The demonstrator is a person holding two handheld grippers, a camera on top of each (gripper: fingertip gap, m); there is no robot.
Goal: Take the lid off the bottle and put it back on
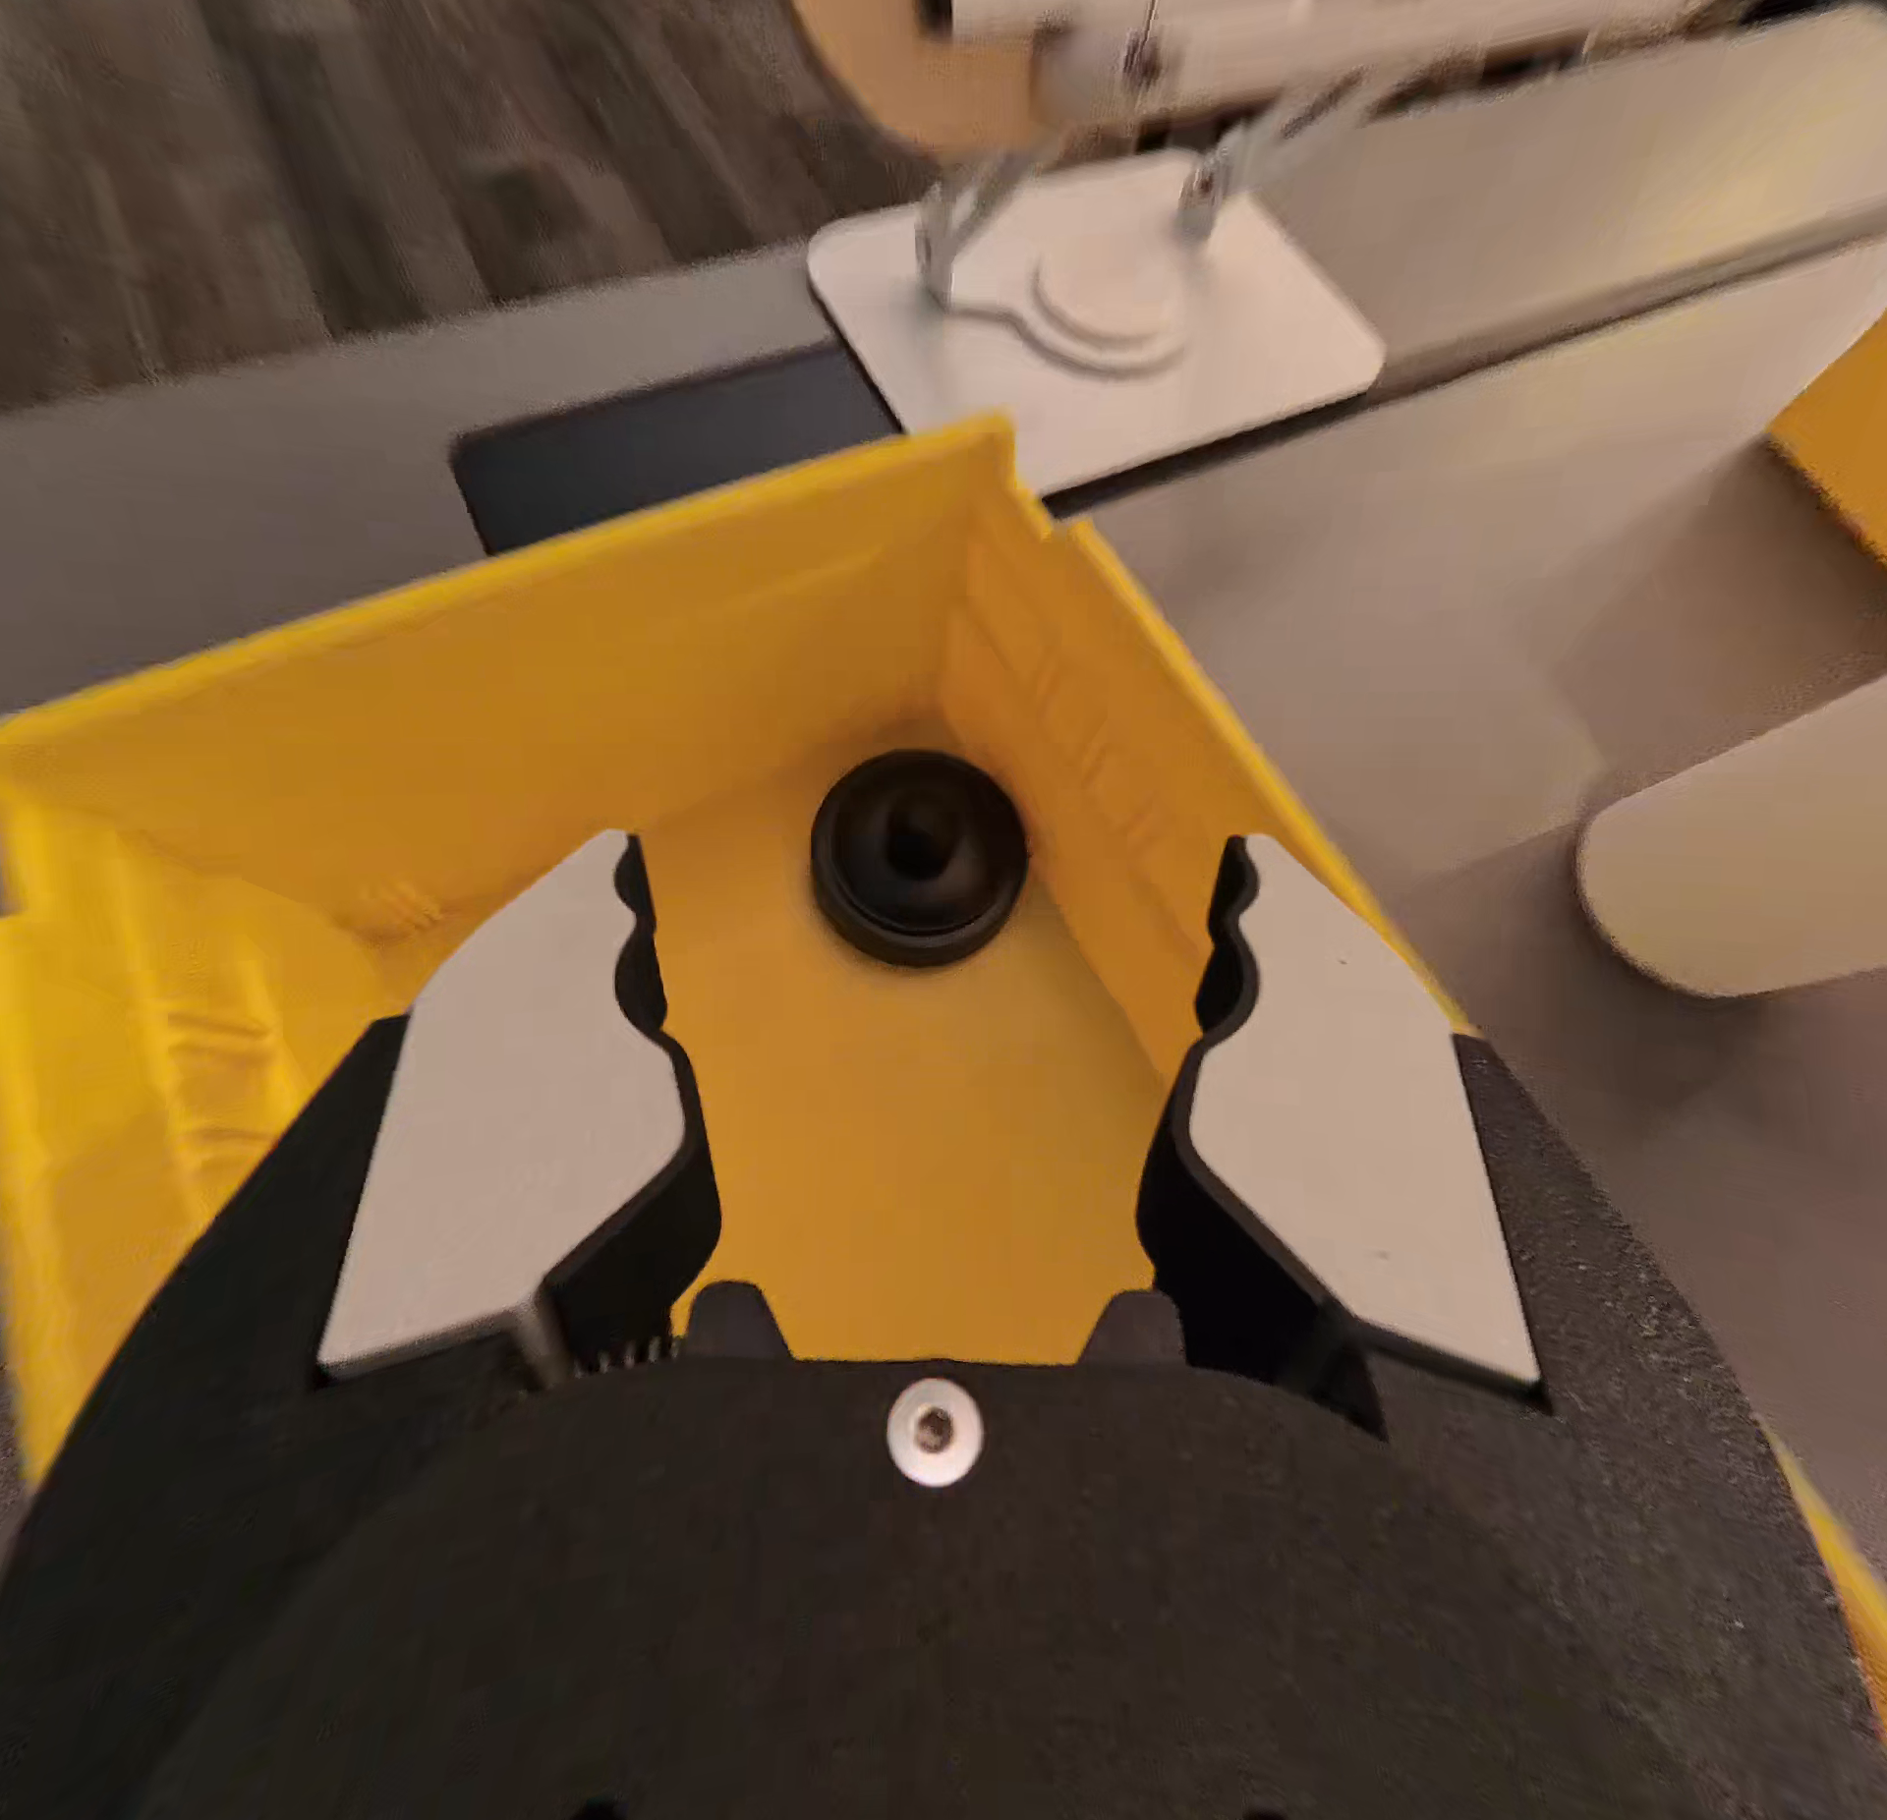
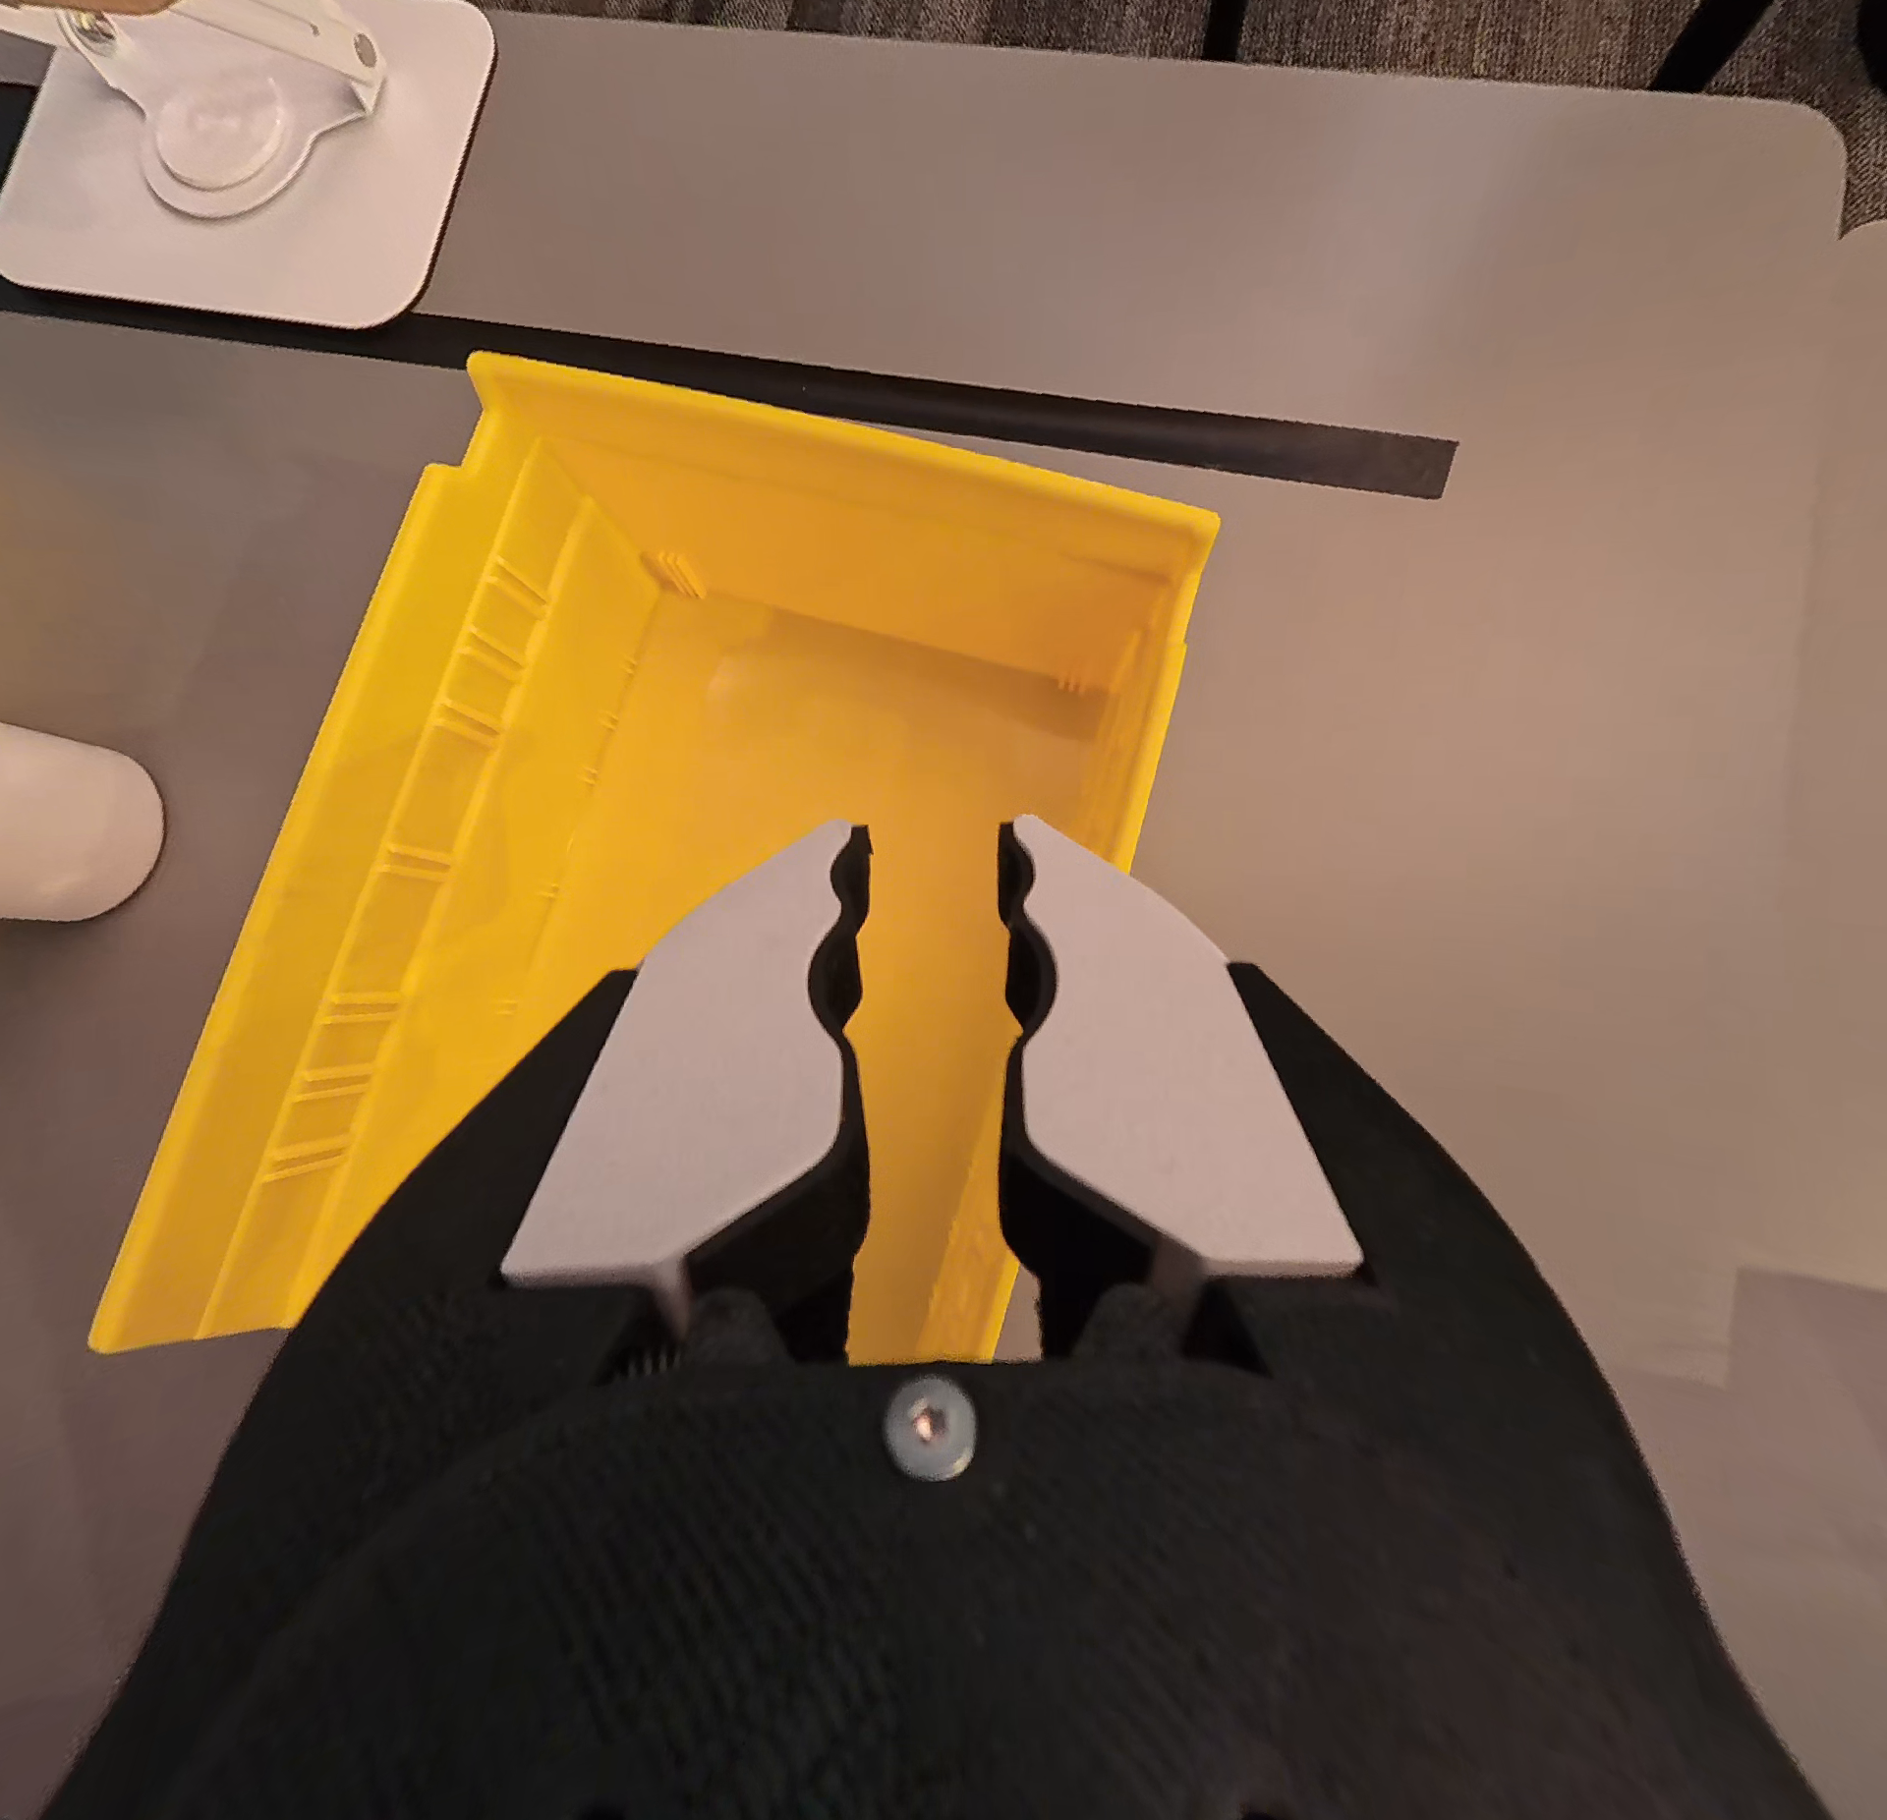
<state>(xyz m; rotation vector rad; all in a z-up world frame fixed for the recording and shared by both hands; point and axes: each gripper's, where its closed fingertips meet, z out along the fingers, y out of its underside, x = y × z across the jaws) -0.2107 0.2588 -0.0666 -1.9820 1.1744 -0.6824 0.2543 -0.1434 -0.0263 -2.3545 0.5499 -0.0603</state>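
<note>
Both claws empty: left gripper (image 1: 929,847) wide open, black lid (image 1: 917,857) dead ahead between its tips in the yellow bin (image 1: 511,668); right gripper (image 2: 931,832) narrow, lid unseen there.

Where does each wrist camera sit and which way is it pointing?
Left wrist view: on the left gripper, looking down into a yellow bin holding the black lid; open fingers show.
Right wrist view: on the right gripper, looking down into an empty yellow bin; its fingers show.
Shared: white stand base, grey table.
</note>
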